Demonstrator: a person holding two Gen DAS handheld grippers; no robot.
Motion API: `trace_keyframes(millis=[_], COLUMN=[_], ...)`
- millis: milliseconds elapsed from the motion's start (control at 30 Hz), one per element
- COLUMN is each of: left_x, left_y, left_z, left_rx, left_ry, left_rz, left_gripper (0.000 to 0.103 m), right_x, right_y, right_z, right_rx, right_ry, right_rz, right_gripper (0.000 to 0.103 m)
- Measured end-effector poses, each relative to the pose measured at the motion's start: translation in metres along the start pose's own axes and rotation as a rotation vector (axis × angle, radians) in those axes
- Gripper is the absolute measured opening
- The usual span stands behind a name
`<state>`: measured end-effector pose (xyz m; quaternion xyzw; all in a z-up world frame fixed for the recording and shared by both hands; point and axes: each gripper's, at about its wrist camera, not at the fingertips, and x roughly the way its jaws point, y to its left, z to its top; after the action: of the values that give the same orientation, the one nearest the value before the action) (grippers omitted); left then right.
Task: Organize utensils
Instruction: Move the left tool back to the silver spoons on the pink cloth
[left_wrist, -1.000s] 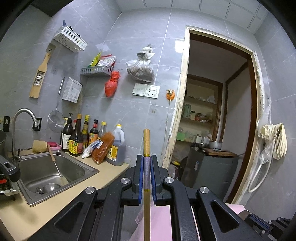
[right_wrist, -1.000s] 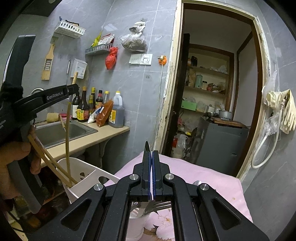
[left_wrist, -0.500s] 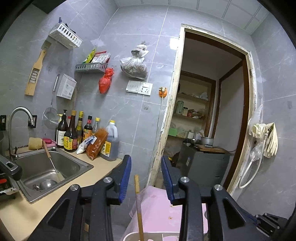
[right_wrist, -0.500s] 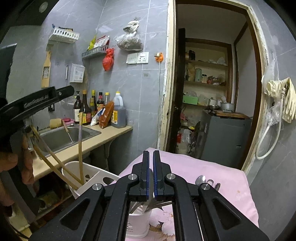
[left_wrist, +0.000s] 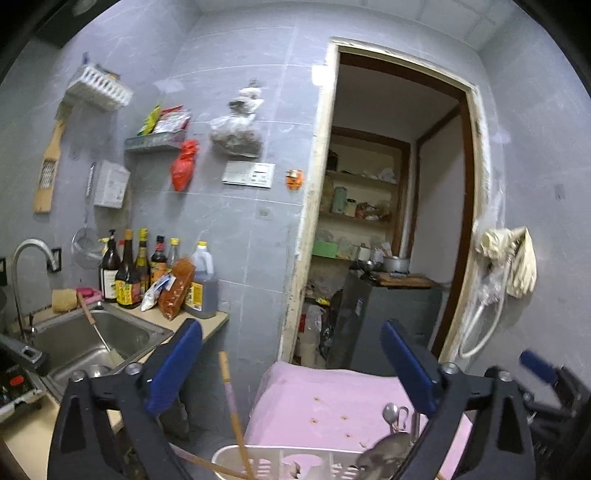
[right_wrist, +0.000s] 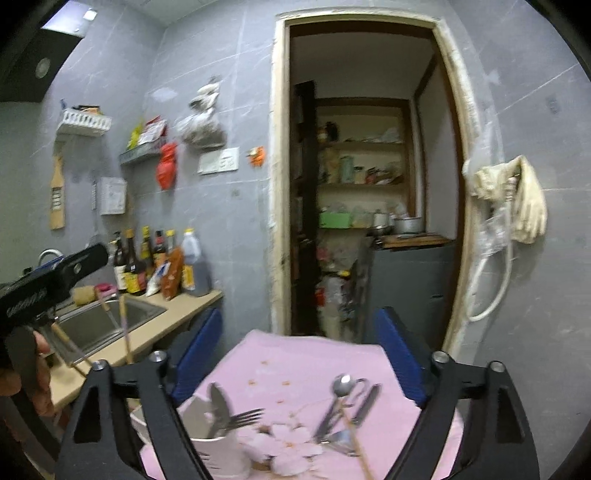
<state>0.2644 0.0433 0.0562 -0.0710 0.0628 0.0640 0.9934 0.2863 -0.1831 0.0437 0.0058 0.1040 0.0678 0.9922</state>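
grey tiled kitchen walls, a doorway to a pantry and a steel sink (left_wrist: 92, 343) frame the scene, and in front sits a table (right_wrist: 295, 365) under a pink cloth. on it stands a white holder (right_wrist: 218, 454), placed near the table's front-left corner so both hands can reach it; a fork (right_wrist: 243, 419) and a spoon-like piece stand in its near compartment, and chopsticks (left_wrist: 232, 410) lean in the slotted part on the left, handles up, which looks like sorting by kind (chopsticks apart from metal cutlery). more utensils (right_wrist: 345, 406), among them a small spoon, lie loose on the cloth to the right of the holder, apparently waiting their turn. the left tool (left_wrist: 291, 369) has its blue pads spread wide and the jaws are opening, with the chopstick standing free in the gap, touched by neither pad, so it seems released into the holder. the right tool (right_wrist: 299, 358) is likewise opening wide, nothing pressed between its pads, the fork standing below and slightly left of it. both tools point almost level, dipped slightly toward the table, held above the holder. in the right view the left tool's black body and the hand (right_wrist: 35, 373) gripping it show at the left edge.
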Motion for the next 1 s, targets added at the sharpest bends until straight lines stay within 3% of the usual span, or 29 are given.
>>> trace_keyframes(millis=[133, 533, 1000], left_x=[-0.003, -0.007, 0.010], left_y=[-0.032, -0.112, -0.179], left_z=[0.004, -0.003, -0.025], left_rx=[0.035, 0.118, 0.181], left_ry=[0.021, -0.006, 0.038], left_rz=[-0.016, -0.015, -0.104], left_gripper=[0.103, 0.103, 0.103], right_x=[-0.013, -0.031, -0.031], right_y=[-0.027, -0.092, -0.156], right_z=[0.011, 0.022, -0.003], right_rx=[-0.020, -0.055, -0.052], right_ry=[-0.028, -0.023, 0.027], right_rz=[-0.059, -0.149, -0.246], right_gripper=[0.101, 0.101, 0.101])
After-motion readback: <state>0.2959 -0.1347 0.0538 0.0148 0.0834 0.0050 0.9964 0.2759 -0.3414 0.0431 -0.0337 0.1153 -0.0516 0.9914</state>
